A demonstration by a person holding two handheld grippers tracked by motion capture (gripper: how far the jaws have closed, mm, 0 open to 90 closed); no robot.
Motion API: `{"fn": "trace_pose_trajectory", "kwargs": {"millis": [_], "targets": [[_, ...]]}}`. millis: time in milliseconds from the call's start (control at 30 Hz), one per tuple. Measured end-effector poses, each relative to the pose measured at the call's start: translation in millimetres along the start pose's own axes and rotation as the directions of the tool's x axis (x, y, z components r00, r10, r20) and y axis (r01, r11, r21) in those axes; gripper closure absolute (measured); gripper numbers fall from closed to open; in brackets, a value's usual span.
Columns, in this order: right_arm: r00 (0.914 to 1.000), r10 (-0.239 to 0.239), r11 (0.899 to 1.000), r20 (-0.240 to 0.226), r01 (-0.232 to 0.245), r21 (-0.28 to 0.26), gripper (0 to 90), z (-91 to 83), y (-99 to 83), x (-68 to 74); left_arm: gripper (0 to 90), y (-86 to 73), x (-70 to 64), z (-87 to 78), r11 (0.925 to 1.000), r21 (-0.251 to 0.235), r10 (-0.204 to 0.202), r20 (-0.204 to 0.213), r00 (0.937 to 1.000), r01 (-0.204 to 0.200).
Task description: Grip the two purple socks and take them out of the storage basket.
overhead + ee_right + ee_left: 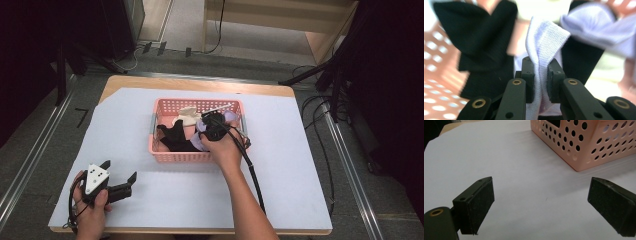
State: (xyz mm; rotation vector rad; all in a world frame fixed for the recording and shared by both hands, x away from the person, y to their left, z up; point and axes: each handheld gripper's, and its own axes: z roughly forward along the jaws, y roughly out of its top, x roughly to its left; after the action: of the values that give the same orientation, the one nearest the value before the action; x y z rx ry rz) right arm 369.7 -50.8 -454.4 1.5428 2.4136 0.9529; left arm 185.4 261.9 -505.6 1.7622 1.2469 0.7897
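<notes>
here a fold of lilac cloth [541, 47] is pinched by the right gripper [540, 75] (over the pink basket [165, 156]); the black cloth [479, 37] could be snagged; the left gripper [541, 202] is held released.

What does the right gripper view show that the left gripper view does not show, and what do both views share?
Right gripper view alone: the right gripper shut on a fold of lilac cloth, with black cloth behind it. Left gripper view alone: the left gripper open over the white table cover, holding nothing. Both share the pink perforated basket, seen from outside in the left gripper view and, blurred, from inside in the right one.
</notes>
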Motion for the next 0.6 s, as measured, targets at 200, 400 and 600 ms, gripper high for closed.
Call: {"fn": "trace_pose_trajectory", "kwargs": {"millis": [200, 400, 600], "targets": [[0.9992, -0.030, 0.977, -0.028, 0.023, -0.210, 79.5, -34.4, 3.8, -1.5, 7.7, 0.1, 0.1, 0.0, 1.0000, 0.000, 0.001, -0.001, 1.0000, -0.001], [0.9990, -0.036, 0.917, -0.025, 0.023, -0.399, 79.5, -68.2, -0.2, -14.7, 7.7, 0.0, 0.1, 0.1, 1.0000, 0.000, 0.000, -0.001, 1.0000, 0.000], [0.9997, -0.022, 0.848, -0.009, 0.014, -0.529, 79.5, -94.9, -8.1, -34.2, 7.7, 0.1, 0.0, 0.1, 1.0000, 0.002, 0.001, -0.002, 1.0000, -0.001]]}}
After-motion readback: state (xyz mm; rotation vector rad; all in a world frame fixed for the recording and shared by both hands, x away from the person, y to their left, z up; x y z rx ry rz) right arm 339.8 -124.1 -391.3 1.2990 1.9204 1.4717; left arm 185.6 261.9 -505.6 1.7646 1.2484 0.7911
